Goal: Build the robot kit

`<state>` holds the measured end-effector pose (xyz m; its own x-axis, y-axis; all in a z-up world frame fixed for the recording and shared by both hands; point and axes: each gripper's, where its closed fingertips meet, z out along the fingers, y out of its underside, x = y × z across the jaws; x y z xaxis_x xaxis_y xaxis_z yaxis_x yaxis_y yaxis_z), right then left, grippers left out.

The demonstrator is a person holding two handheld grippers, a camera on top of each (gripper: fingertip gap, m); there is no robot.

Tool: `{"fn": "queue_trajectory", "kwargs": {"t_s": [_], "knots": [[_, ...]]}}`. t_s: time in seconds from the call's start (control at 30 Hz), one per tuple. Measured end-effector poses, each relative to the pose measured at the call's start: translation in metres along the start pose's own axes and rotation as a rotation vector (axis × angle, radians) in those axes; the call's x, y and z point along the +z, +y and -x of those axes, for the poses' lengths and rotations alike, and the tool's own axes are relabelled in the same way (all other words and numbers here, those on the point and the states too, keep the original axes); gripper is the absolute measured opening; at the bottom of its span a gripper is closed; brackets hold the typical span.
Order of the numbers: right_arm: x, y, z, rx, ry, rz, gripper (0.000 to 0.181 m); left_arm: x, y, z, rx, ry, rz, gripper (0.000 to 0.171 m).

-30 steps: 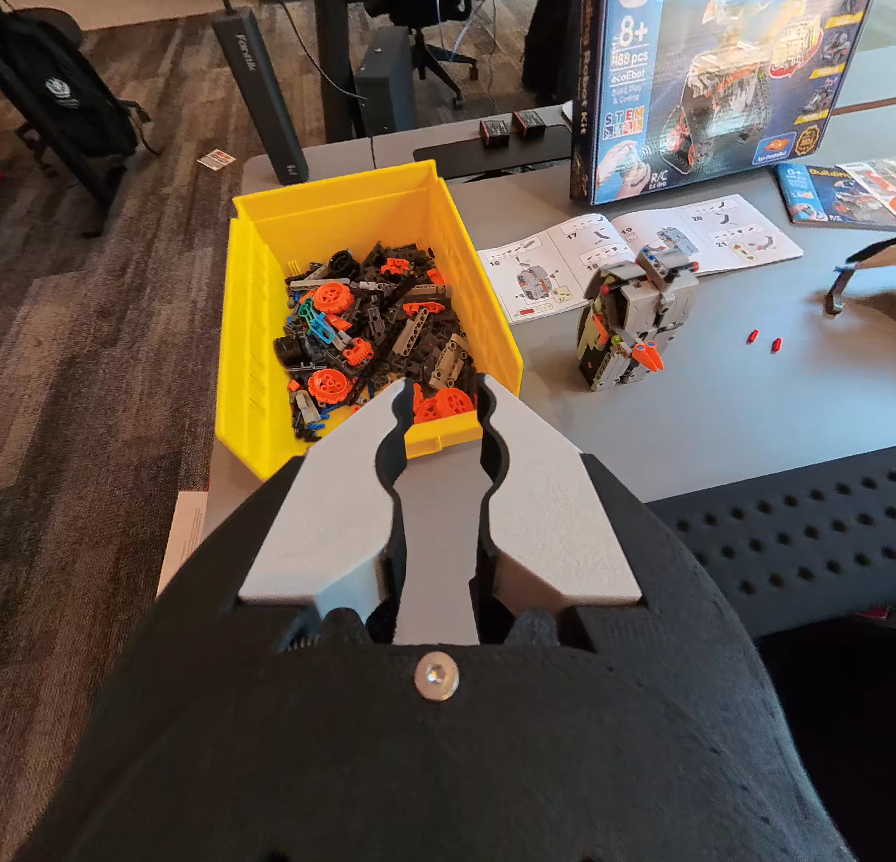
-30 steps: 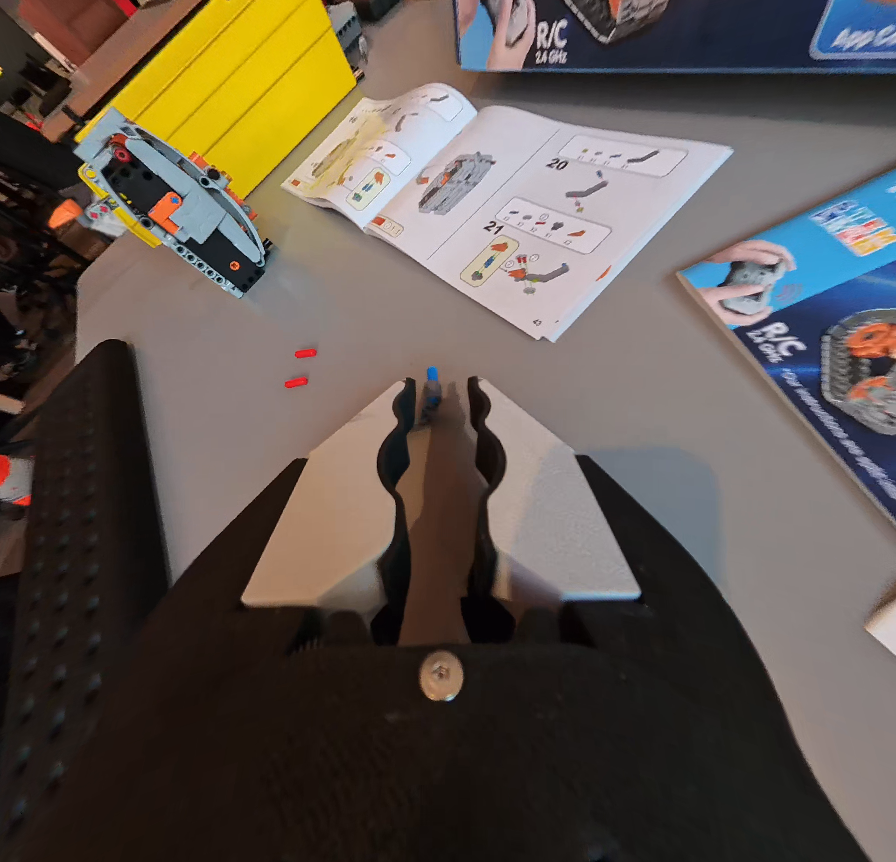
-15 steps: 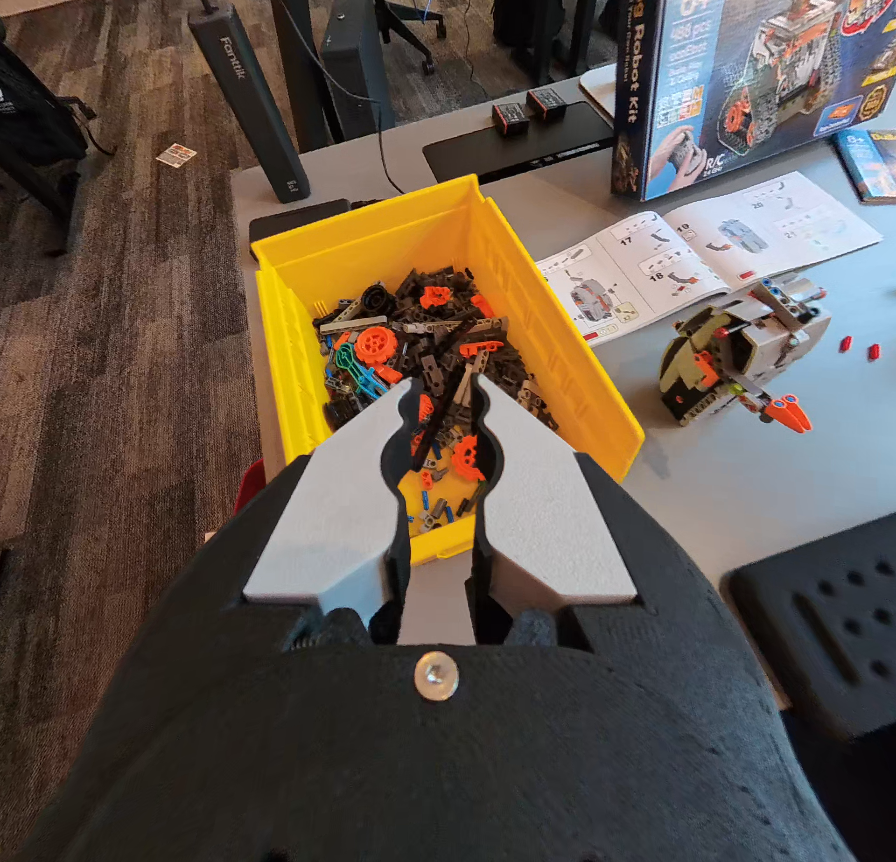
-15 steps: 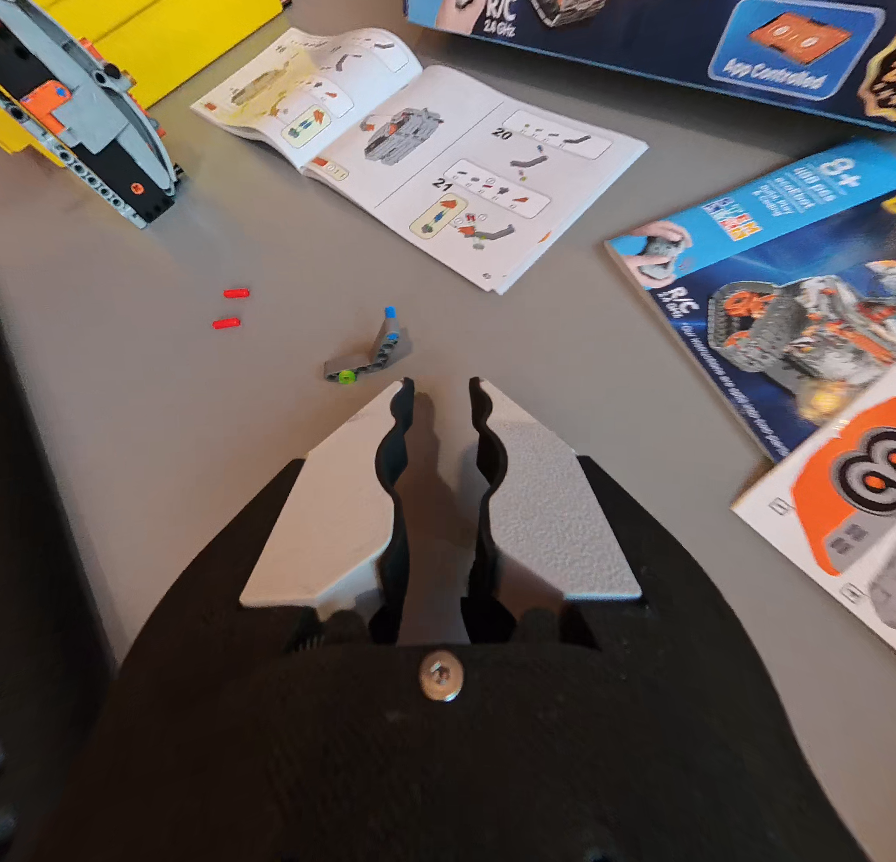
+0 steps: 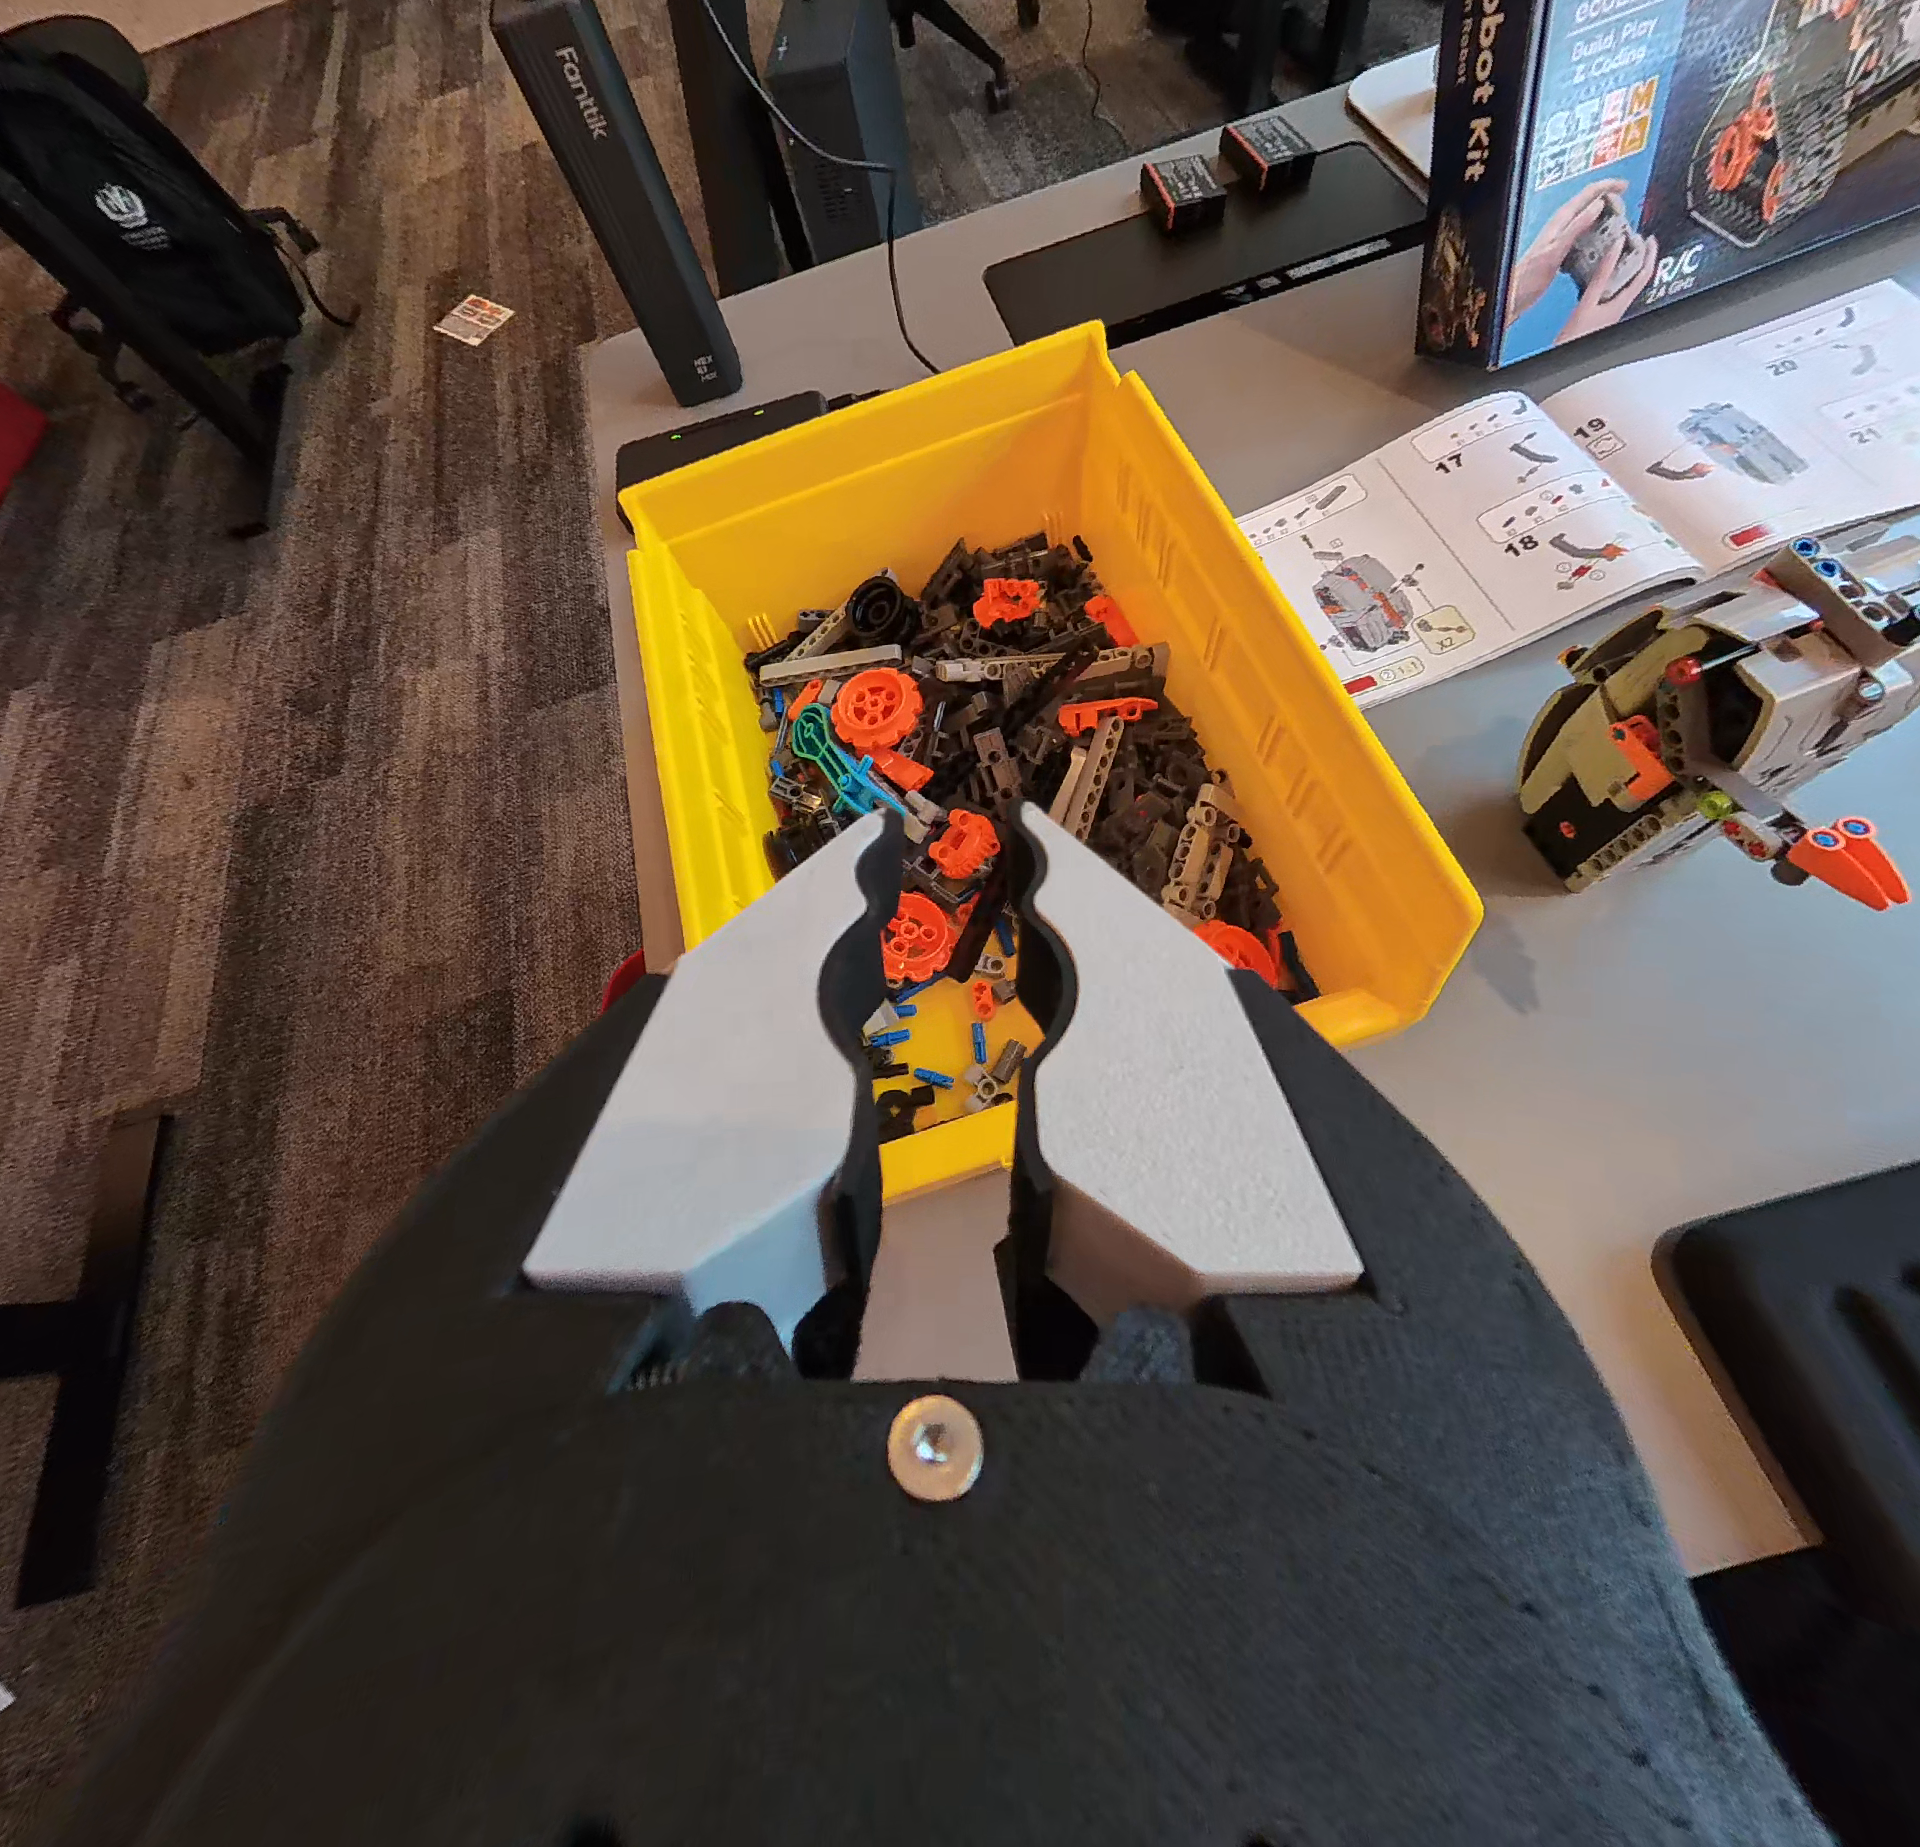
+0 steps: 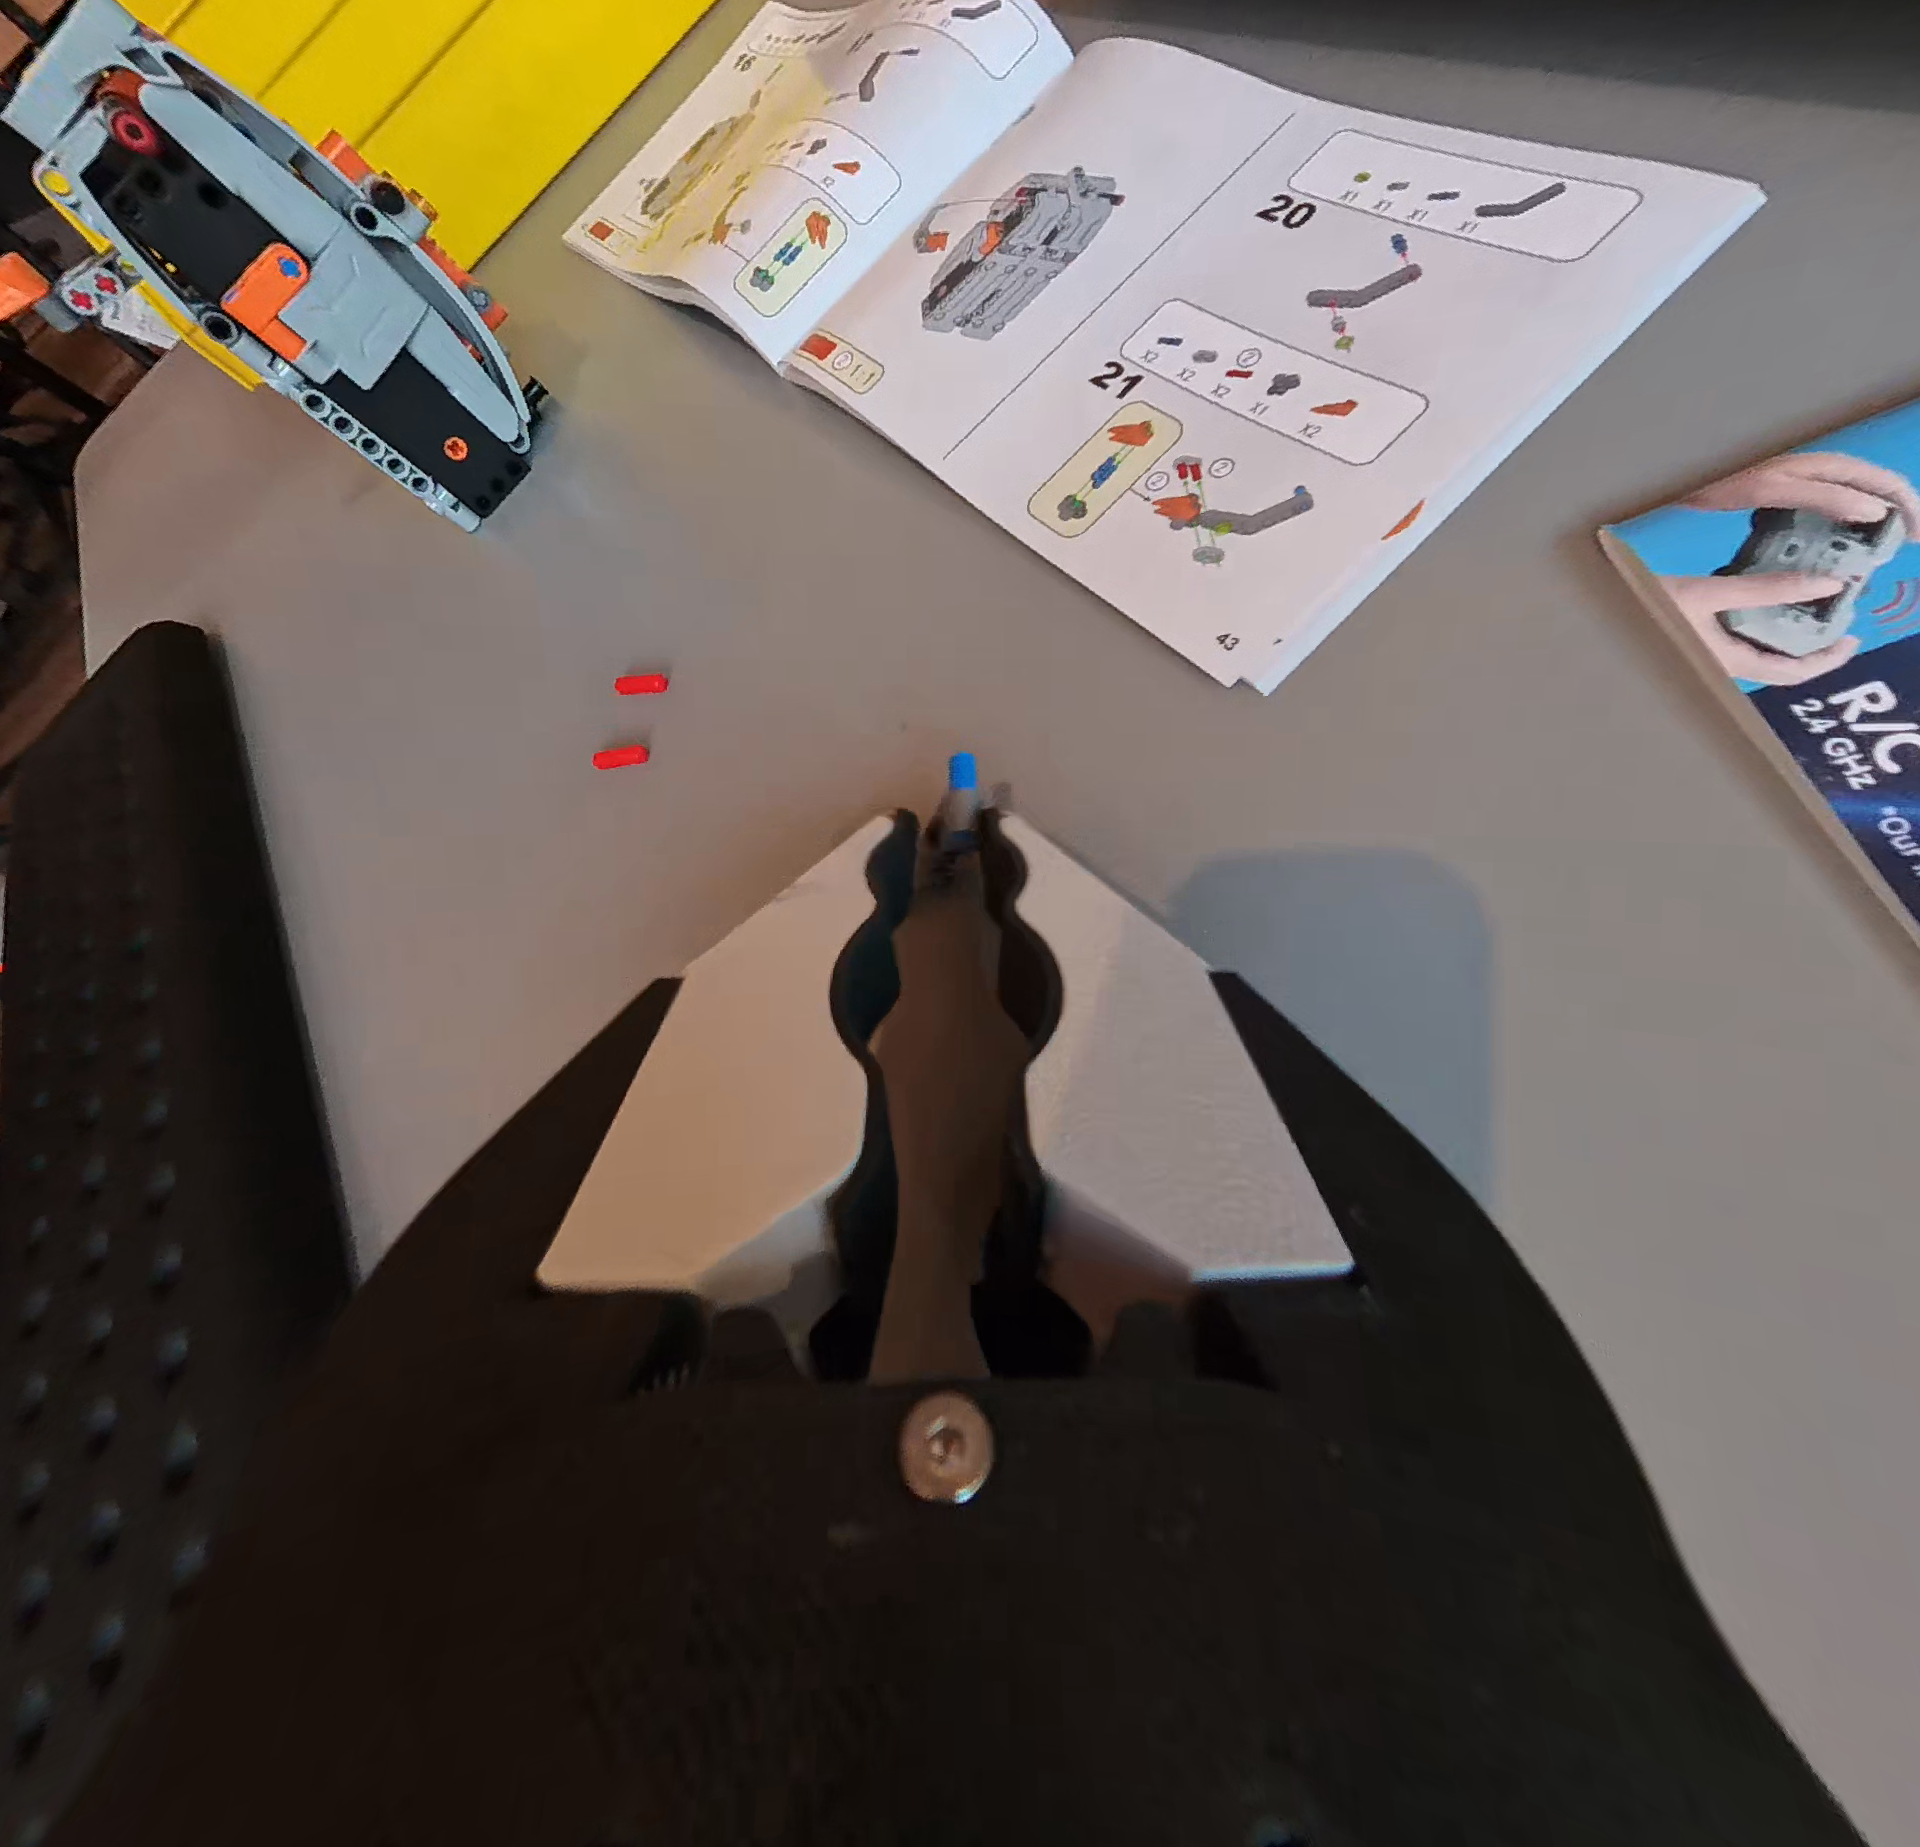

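Right hand-held gripper [image 6: 948,818] is pinched on a small grey piece with a blue pin [image 6: 960,771], low over the tabletop [image 6: 1351,810]. Left hand-held gripper [image 5: 948,821] hangs empty, jaws parted, above the yellow bin [image 5: 1351,810] of loose parts; half-built model [image 5: 1704,727] beyond.

Grey table [image 5: 1621,1049]: yellow bin [image 5: 1340,758], open booklet [image 6: 1143,270], two red pins [image 6: 629,722].

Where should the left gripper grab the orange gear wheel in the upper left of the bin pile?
Probably by the toothed rim of the orange gear wheel, from straight above. It lies flat on top of the pile in the yellow bin, face up, so opposite rim edges look reachable. The left gripper hangs open over the bin's near end.
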<state>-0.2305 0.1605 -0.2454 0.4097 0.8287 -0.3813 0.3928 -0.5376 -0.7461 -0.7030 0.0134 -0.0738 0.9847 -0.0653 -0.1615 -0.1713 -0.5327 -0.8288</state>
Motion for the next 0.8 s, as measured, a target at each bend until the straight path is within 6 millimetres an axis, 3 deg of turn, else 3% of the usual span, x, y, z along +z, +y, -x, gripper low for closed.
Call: {"fn": "queue_trajectory", "kwargs": {"t_s": [0.37, 0.53, 0.8], "knots": [[-0.01, 0.0, -0.016, 0.01, 0.066, -0.017, 0.011, 0.002, 0.003, -0.009, 0.027, -0.002, 0.028, 0.017], [-0.014, -0.001, -0.02, -0.007, 0.103, -0.016, 0.026, 0.004, 0.006, -0.013, 0.031, 0.005, 0.028, 0.019], [-0.045, -0.012, -0.03, -0.042, 0.204, -0.15, 0.034, 0.017, -0.007, -0.031, -0.039, 0.108, -0.036, 0.019]]}}
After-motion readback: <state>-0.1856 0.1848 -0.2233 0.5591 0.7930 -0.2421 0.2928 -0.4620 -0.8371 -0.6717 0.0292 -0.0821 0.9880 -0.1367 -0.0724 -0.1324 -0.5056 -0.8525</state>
